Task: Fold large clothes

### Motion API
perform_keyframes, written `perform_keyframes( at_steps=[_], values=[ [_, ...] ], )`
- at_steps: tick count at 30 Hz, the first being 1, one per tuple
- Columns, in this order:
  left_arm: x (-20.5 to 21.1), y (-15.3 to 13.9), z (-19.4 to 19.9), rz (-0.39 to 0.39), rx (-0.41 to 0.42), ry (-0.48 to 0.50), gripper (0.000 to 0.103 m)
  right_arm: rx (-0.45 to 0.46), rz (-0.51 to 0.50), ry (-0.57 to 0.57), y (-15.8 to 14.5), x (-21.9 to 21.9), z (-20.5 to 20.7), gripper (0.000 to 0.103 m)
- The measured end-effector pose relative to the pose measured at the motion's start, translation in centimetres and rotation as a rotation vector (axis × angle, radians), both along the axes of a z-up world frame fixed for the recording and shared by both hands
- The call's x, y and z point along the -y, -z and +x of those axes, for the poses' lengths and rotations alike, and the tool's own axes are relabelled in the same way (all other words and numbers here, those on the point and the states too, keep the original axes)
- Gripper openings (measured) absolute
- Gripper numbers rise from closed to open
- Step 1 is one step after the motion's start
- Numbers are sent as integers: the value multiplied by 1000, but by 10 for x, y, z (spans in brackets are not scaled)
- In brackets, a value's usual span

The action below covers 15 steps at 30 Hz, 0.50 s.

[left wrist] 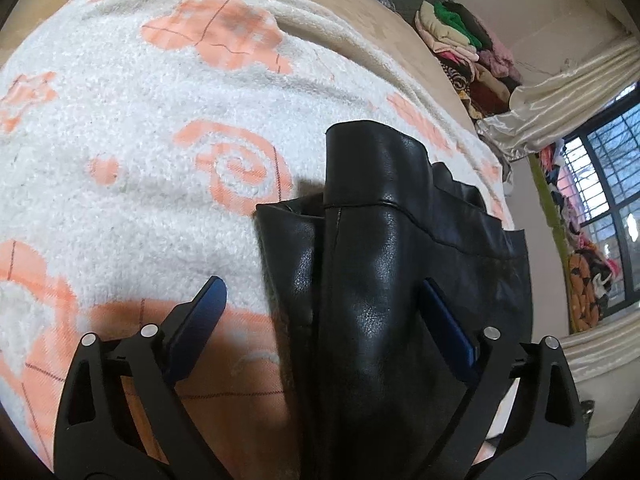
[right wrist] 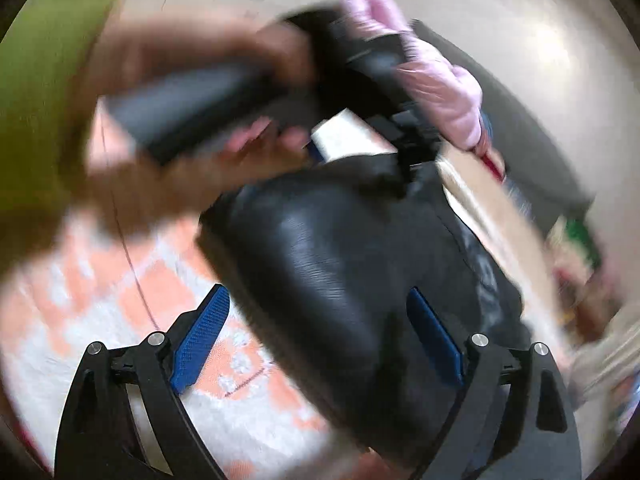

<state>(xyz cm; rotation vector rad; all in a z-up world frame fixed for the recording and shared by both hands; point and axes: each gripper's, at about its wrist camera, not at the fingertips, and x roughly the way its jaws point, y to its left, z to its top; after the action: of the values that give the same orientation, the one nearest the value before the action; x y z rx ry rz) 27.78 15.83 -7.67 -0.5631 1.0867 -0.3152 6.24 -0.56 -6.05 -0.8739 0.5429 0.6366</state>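
A black leather garment (left wrist: 372, 248) lies folded into a narrow bundle on a white fleece blanket (left wrist: 120, 120) with orange patterns. My left gripper (left wrist: 326, 308) hovers over its near end, open, with the left pad above the blanket and the right pad above the leather. The right wrist view is smeared. There the same black garment (right wrist: 320, 272) lies under my right gripper (right wrist: 320, 324), which stands open, its pads wide apart and not pressing on it. Beyond it a hand in a pink glove (right wrist: 436, 80) holds the other gripper's black body (right wrist: 380, 60).
A stack of folded clothes (left wrist: 460, 40) sits at the far right of the tan sheet (left wrist: 360, 32). A cream curtain (left wrist: 560, 96), a barred window (left wrist: 612, 168) and a heap of coloured clothes (left wrist: 584, 272) line the right side. The blanket spreads wide to the left.
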Motion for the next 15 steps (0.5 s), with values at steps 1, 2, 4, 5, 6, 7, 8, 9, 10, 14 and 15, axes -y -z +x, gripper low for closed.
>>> perform_keyframes(
  at_steps=[1,2,4,5,6,7,8,9,10,14,15],
  values=[
    [-1,0,0,-8,-2,-3,88,29,-29,-7,8,-4,-1,89],
    [-1,1,-1,-9,-2,-3,88,65,-42,-13,14,-8,-1,89],
    [0,1,-1,10,2,4,88,88,-24,7,15,-11,5,77],
    [2,0,-2,24,5,9,88,95,-9,26,12,-10,11,70],
    [4,0,-1,31,6,10,88,81,2,23,10,-10,13,58],
    [5,-1,-2,35,7,12,85,89,10,19,8,-11,14,41],
    [6,-1,-2,34,7,12,83,131,20,15,4,-10,10,36],
    [7,-1,-2,17,4,17,74,178,25,16,0,-8,5,28],
    [9,-2,-2,-21,1,26,51,210,38,24,-5,-4,3,24],
    [14,-23,-10,-84,38,33,41,165,173,62,-33,20,14,19],
    [17,-33,-14,-96,62,26,39,155,213,67,-44,30,15,18]
  ],
)
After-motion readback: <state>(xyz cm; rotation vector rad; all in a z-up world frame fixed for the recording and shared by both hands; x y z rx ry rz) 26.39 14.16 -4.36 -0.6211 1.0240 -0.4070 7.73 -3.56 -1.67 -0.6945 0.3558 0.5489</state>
